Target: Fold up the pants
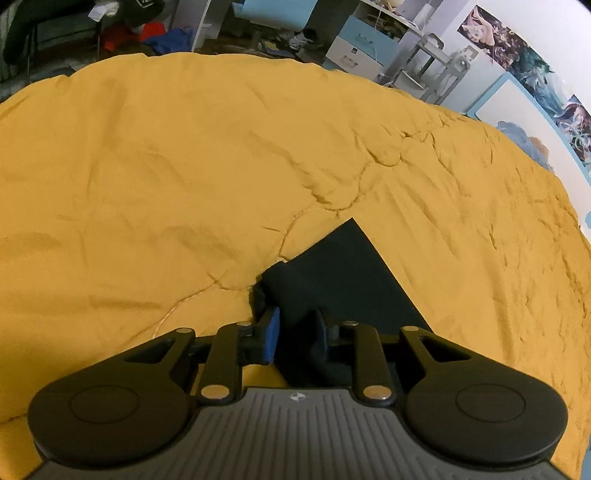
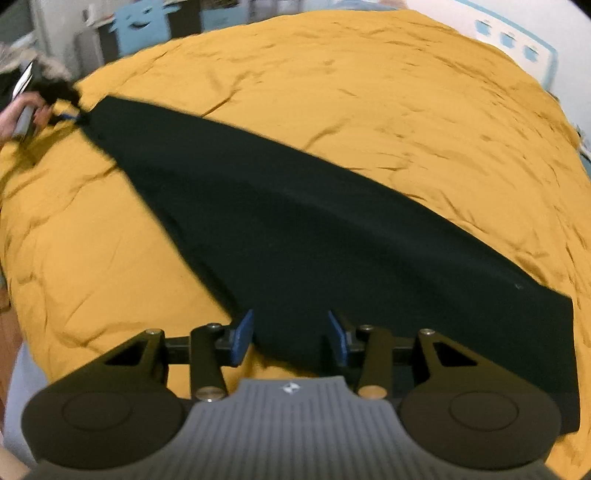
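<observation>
Dark pants (image 2: pixel 314 236) lie stretched across a yellow bed cover (image 2: pixel 332 92). In the left wrist view one end of the pants (image 1: pixel 343 269) runs between the blue pads, and my left gripper (image 1: pixel 297 328) is shut on it. In the right wrist view my left gripper (image 2: pixel 75 116) shows at the far left, pinching the narrow end. My right gripper (image 2: pixel 290 330) is open, its pads either side of the near edge of the pants, just above the cover. The wide end of the pants reaches the right, beside my right gripper.
The yellow cover (image 1: pixel 184 166) is wrinkled around the pants. Beyond the bed's far edge stand white and blue drawers (image 1: pixel 360 50), clutter on the floor (image 1: pixel 159 35) and a wall with posters (image 1: pixel 517 55). A blue and white headboard (image 2: pixel 517 44) lies at the far right.
</observation>
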`<state>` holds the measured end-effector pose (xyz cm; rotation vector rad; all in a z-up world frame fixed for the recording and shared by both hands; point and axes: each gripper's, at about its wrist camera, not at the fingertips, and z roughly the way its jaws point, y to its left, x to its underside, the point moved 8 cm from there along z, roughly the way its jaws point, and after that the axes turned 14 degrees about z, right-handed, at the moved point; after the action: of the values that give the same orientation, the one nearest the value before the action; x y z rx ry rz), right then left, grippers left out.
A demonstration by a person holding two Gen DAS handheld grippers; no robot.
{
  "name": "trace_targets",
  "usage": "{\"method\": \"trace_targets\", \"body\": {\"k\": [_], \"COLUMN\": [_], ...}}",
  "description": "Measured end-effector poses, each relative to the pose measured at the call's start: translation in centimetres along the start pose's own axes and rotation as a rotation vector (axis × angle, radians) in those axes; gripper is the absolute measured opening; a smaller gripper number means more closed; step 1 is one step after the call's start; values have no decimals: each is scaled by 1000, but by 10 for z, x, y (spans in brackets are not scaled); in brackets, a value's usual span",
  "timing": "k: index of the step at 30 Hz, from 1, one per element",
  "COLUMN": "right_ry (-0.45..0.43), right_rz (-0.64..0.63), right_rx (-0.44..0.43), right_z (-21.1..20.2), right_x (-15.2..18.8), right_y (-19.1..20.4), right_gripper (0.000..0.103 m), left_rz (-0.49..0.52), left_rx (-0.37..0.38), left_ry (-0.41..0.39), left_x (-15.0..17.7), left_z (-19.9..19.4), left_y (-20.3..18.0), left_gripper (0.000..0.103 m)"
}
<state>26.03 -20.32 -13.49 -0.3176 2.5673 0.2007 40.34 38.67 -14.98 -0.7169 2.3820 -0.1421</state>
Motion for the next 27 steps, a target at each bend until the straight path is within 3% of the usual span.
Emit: {"method": "trace_targets", "body": {"k": [3,5,7,12,16,22,25,27], "right_ry": [23,30,28,5,23,130,135,134], "right_rz": [-65,-99,-95,-41,-40,-40,-32,-40], "right_rx": [10,26,16,-10,-28,-53,-64,-70], "right_z": [6,9,7,-19,-30,2,3,-1], "right_x": [7,10,8,-11,-15,16,16,15], "right_y": [10,10,8,-5,-7,-4,-4,-2], "right_gripper": [29,8,1,0,0,0,2,9], "left_rz": [1,5,10,64,131,133,101,50], "left_rx": [-4,-6,-7,2,-24,-61,-53,-54], "left_ry": [-12,-26,-38,-118,-101,-52,-57,-67], "left_x": [1,0,-1,-17,-18,-3,-4,-5], "left_z": [0,-1,-3,-29,-35,-11,-12,-17], "left_y": [0,0,-1,-11,-12,-4,-2,2], "left_gripper": [7,2,0,0,0,1,10,39]}}
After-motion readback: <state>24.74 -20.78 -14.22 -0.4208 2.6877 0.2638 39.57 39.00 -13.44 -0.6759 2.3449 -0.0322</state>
